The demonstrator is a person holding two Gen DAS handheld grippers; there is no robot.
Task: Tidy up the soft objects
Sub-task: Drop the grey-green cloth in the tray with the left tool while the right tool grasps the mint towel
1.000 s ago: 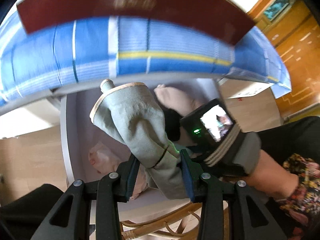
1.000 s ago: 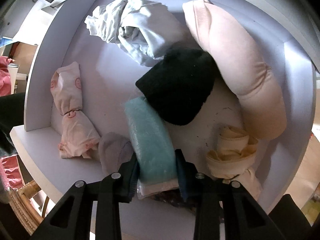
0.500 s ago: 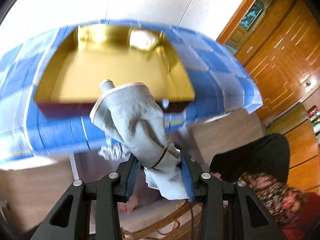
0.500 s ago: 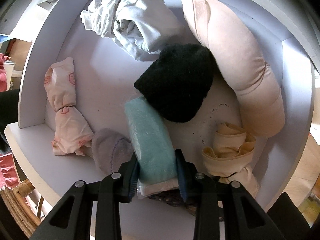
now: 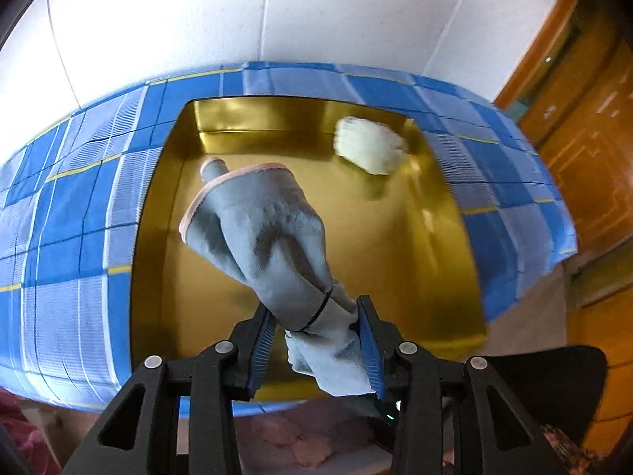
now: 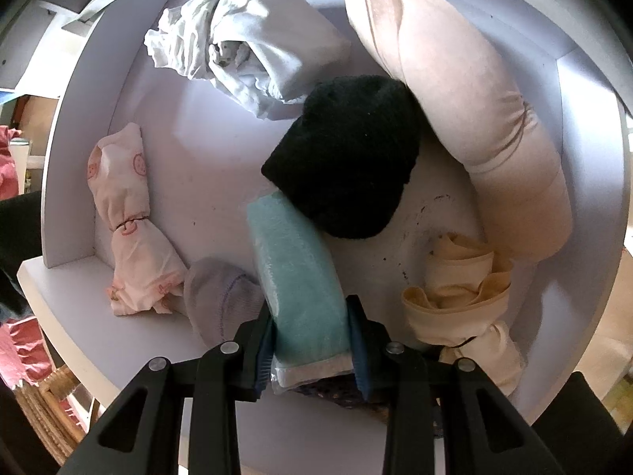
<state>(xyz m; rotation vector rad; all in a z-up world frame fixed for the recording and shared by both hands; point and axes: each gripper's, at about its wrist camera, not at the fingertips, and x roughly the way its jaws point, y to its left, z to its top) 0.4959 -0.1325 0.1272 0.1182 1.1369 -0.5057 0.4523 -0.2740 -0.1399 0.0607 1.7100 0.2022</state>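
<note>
My left tongs (image 5: 314, 340) are clamped on a grey-blue cloth bundle (image 5: 269, 237), held up over the gold tray (image 5: 447, 261). The tray sits on the blue checked cloth (image 5: 67, 213) covering the surface. One pale yellow-white soft item (image 5: 366, 144) is already in the tray's far right corner, blurred.

Handling, my read: the bundle is light, limp fabric with some nap, not slippery, nothing fragile. A black band (image 5: 316, 312) cinches it just ahead of the pads, so the grip sits on the tightest, firmest part. Good spot; anywhere further up would just squash and flop. The free end stands up on its own, so the roll has a bit of body. It should drop cleanly on release, though the fuzzy cloth may cling to the blue pads.

Looks: rolled grey-blue fleece-like cloth, pink-beige trim along the top edge, small stub sticking out at the top left.

My right tongs (image 6: 310, 336) are closed on a teal pack (image 6: 296, 273), a soft cloth in clear wrap, inside the white bin (image 6: 585, 166). The wrap is probably slick, so keep the squeeze mid-body. It lies against a black knit piece (image 6: 348, 158). Also in the bin: a long pink roll (image 6: 474, 99), a white crumpled cloth (image 6: 245, 47), a pink printed bundle (image 6: 130, 229), a lilac sock (image 6: 217, 297) and a cream tied bundle (image 6: 459, 304).
</note>
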